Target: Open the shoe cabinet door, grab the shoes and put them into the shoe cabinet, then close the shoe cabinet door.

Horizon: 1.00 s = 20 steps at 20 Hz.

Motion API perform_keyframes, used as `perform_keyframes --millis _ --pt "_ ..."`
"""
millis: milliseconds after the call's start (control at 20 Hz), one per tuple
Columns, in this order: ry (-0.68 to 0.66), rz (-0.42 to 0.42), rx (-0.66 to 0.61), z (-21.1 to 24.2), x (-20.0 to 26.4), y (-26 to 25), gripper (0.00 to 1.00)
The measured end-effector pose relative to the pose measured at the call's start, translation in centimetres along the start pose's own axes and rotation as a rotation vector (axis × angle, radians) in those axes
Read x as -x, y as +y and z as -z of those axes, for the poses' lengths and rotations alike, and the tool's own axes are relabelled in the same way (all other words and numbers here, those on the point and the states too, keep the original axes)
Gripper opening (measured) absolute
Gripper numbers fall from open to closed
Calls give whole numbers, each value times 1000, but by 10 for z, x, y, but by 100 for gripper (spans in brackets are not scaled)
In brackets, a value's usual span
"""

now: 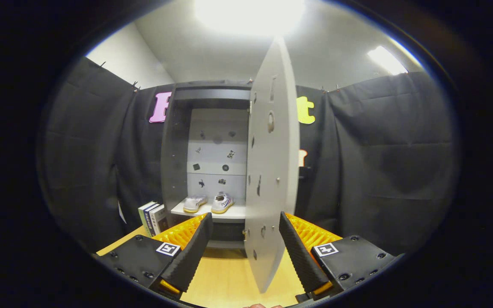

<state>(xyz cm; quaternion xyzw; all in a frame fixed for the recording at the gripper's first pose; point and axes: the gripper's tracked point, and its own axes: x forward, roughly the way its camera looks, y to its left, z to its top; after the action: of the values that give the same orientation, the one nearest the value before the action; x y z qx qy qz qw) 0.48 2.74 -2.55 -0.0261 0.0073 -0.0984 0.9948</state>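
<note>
Shoes (209,203), a pale pair with yellowish soles, already sit side by side on the lower shelf inside the shoe cabinet (178,149), at the middle of the frame and well beyond the fingers. By that, I judge the opening and the loading done and only the closing left.

Starting at lower left, a few upright books (152,218) stand on the wooden table (225,278), just beside the cabinet's left wall. Right of them the open carcass shows its grey back panel with small dark marks, and the shoes below it. Further right, the shoe cabinet door (270,171) swings out towards the camera, seen nearly edge-on, its lower part reaching down between the two fingers. The gripper (244,252) is spread wide; whether either finger touches the door cannot be told, and both do not pinch it.

Nothing seems to block the door's swing back; the shoes look clear of the front edge.
</note>
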Motion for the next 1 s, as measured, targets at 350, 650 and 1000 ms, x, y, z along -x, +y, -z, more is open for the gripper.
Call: perform_keyframes --millis 350,650,1000 --pt "15 10 109 -6 -23 -77 97" --pt "3 -12 71 10 -55 -142 97" --pt "41 -140 -6 26 -106 -157 97"
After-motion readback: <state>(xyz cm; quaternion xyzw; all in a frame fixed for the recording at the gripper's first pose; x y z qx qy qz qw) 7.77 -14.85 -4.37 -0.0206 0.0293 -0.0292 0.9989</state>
